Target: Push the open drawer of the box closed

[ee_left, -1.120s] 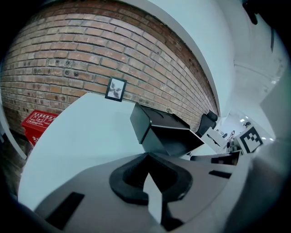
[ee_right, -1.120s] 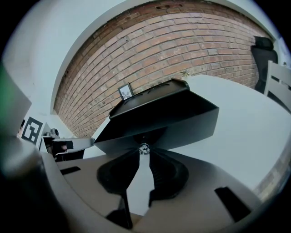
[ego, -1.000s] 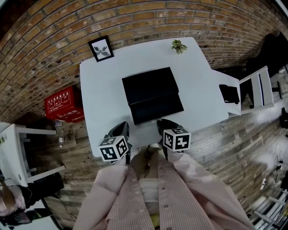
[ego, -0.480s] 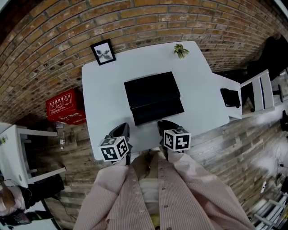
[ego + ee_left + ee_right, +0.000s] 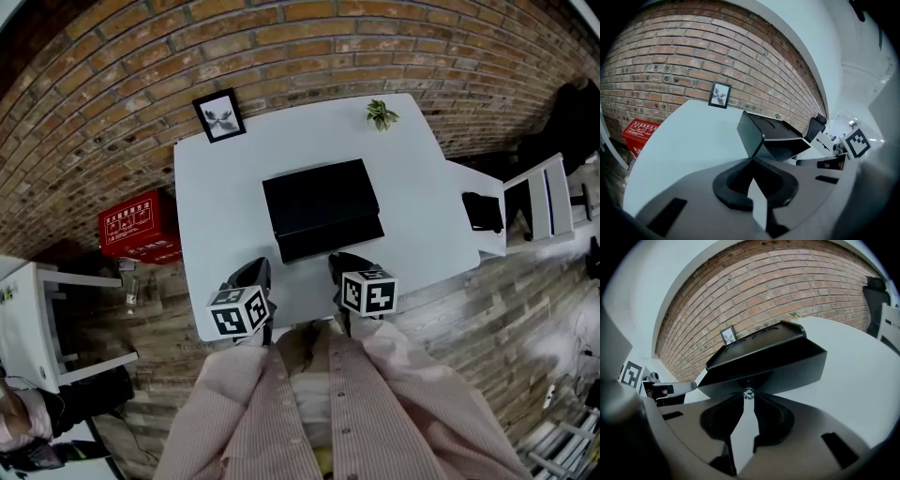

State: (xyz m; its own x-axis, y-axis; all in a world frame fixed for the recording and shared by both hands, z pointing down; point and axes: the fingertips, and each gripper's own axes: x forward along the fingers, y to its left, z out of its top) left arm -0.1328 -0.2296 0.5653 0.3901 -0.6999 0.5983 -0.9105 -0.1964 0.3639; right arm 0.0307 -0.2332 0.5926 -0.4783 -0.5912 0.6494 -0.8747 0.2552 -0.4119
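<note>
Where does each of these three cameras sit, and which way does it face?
Head view: on the person's head, looking down at the white table and black box; sleeves, left gripper and right gripper show.
Left gripper view: on the left gripper, looking past its jaws at the box's corner.
Right gripper view: on the right gripper, looking past its jaws at the drawer front.
Shared: both gripper views catch the picture frame.

Matt black box point(image 5: 322, 202), smooth white table point(image 5: 220, 202) — rough brick wall point(image 5: 112, 84)
</note>
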